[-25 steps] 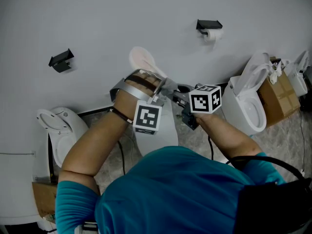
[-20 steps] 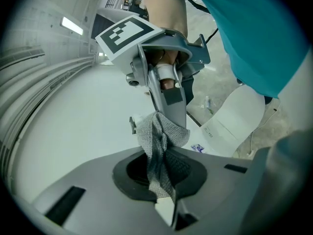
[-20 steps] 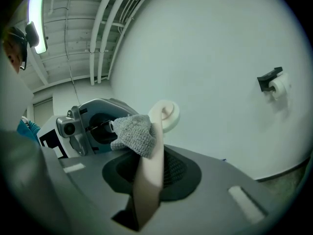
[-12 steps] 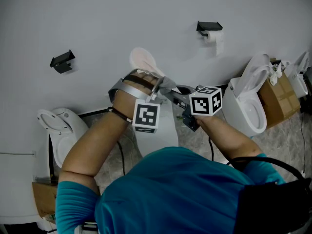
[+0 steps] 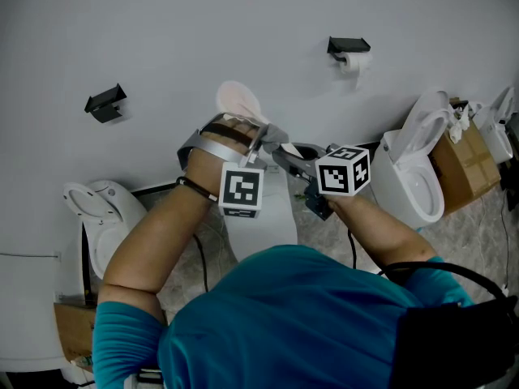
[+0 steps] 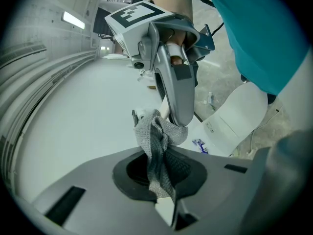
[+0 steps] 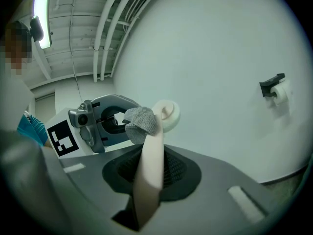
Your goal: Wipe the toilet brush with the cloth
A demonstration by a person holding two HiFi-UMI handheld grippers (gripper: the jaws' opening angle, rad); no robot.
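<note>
In the right gripper view my right gripper (image 7: 146, 192) is shut on the cream handle of the toilet brush (image 7: 150, 155), which rises to a round end (image 7: 168, 114). The brush head is hidden. A grey cloth (image 7: 141, 121) presses against the handle just below that end, with the left gripper (image 7: 100, 119) behind it. In the left gripper view my left gripper (image 6: 159, 182) is shut on the cloth (image 6: 157, 143), bunched against the handle under the right gripper (image 6: 175, 82). In the head view both grippers (image 5: 263, 140) (image 5: 298, 166) meet over a white toilet (image 5: 268, 217).
A grey wall fills the background, with a toilet paper holder (image 5: 349, 49) and a bare black holder (image 5: 104, 101). More toilets stand at the left (image 5: 97, 209) and right (image 5: 409, 173). Cardboard boxes (image 5: 466, 156) sit at the far right, another at the lower left (image 5: 73, 331).
My left gripper with the cloth has crept slightly up and left along the handle. The right gripper has shifted a little down and right. Both grips are unchanged.
</note>
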